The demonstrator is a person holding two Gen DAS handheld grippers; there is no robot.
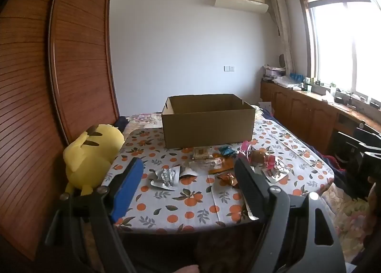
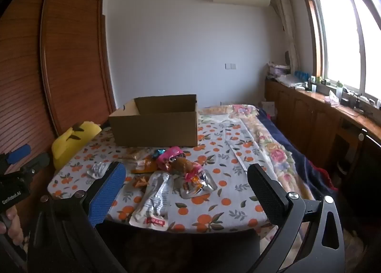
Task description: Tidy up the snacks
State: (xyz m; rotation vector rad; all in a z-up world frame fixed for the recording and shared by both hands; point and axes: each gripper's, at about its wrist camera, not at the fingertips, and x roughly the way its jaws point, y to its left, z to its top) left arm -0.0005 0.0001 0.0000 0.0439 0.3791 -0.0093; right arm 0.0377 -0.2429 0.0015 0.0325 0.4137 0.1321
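An open-topped cardboard box (image 1: 207, 120) (image 2: 154, 125) stands at the back of the table. In front of it lies a loose heap of snacks: a crumpled silver packet (image 1: 165, 177) (image 2: 98, 169), a long silver pouch (image 2: 153, 201), a pink packet (image 2: 171, 153) (image 1: 247, 151), a brown round snack (image 2: 182, 165) and orange wrappers (image 1: 226, 180). My left gripper (image 1: 188, 162) hovers open over the table's near edge, short of the heap, with nothing between its pads. My right gripper (image 2: 188, 168) is likewise open and empty, held back from the pile.
The table wears an orange-print cloth (image 1: 181, 203) (image 2: 228, 177). A yellow plush toy (image 1: 92, 151) (image 2: 69, 141) leans at its left edge against a wooden wardrobe (image 1: 78, 58). A floral blanket (image 2: 273, 149) lies to the right, with cabinets (image 2: 309, 115) under the window. A hand (image 2: 9, 220) holds the left gripper.
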